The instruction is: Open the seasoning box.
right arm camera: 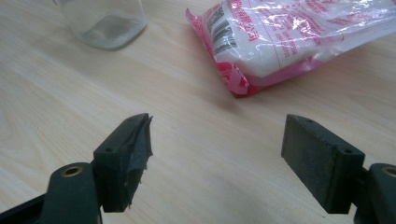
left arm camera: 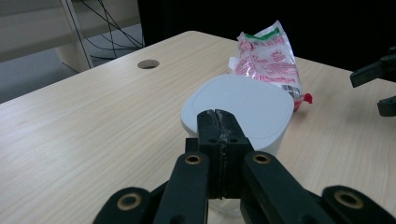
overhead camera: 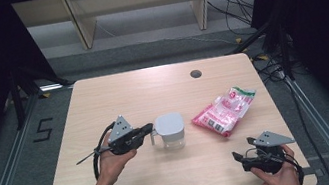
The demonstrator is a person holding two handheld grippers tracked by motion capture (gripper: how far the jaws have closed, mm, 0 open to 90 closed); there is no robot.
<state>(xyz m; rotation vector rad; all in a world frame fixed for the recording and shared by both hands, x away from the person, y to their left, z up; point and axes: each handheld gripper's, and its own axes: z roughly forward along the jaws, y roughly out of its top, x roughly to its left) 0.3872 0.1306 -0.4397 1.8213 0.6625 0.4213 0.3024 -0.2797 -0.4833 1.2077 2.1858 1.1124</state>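
Note:
A clear container with a white square lid [overhead camera: 170, 131] stands at the table's middle. My left gripper [overhead camera: 148, 128] is at the container's left side. In the left gripper view its jaws are pressed together, tips [left arm camera: 219, 116] at the near rim of the lid [left arm camera: 247, 105]. Whether anything thin sits between them is unclear. A pink and white plastic bag [overhead camera: 225, 110] lies to the right of the container. My right gripper [overhead camera: 236, 155] is near the front right corner. It is open [right arm camera: 217, 130] and empty, facing the bag [right arm camera: 289, 37] and the container's base [right arm camera: 105, 18].
A round cable hole [overhead camera: 195, 73] sits in the table [overhead camera: 117, 95] near the far edge. The bag [left arm camera: 266, 58] lies beyond the lid in the left gripper view, with the right gripper [left arm camera: 376, 86] at that view's right edge. Cables run across the floor behind.

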